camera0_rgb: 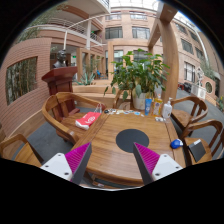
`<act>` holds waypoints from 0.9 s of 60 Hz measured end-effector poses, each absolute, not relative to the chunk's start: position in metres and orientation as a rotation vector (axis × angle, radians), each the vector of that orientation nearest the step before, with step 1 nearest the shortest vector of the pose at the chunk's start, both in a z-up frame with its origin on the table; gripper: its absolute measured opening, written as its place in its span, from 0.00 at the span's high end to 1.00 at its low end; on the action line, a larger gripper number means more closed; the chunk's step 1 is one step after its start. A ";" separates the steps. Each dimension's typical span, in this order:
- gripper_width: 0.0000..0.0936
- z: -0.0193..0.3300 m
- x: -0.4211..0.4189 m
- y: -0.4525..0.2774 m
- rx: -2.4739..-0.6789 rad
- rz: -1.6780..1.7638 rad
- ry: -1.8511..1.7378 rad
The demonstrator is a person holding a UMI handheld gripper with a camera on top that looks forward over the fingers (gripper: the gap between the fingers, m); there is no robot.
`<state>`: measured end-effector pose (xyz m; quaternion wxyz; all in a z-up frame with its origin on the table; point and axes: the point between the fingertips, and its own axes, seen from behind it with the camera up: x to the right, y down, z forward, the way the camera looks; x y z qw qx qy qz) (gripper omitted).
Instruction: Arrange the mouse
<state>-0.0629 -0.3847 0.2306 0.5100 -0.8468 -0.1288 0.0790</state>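
A round black mouse pad (pixel 131 140) lies on the round wooden table (pixel 100 140), just ahead of my right finger. A small blue mouse (pixel 176 144) sits near the table's right edge, to the right of the pad and beyond my right finger. My gripper (pixel 112 166) hovers above the near part of the table. Its fingers (pixel 149 159) stand wide apart with nothing between them but bare table top.
A large potted plant (pixel 138 72) stands at the table's far side, with a blue bottle (pixel 148 104) and a clear bottle (pixel 167 108) beside it. Wooden chairs (pixel 62 110) ring the table; one holds a red and white item (pixel 88 119). Brick buildings stand behind.
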 end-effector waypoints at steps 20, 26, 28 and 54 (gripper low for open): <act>0.09 0.094 0.053 -0.349 -2.237 0.074 -0.167; 0.09 0.063 0.109 -0.325 -2.255 0.008 -0.082; 0.08 0.057 0.128 -0.315 -2.250 -0.018 -0.052; 0.09 0.023 0.267 -0.177 -2.192 -0.132 0.186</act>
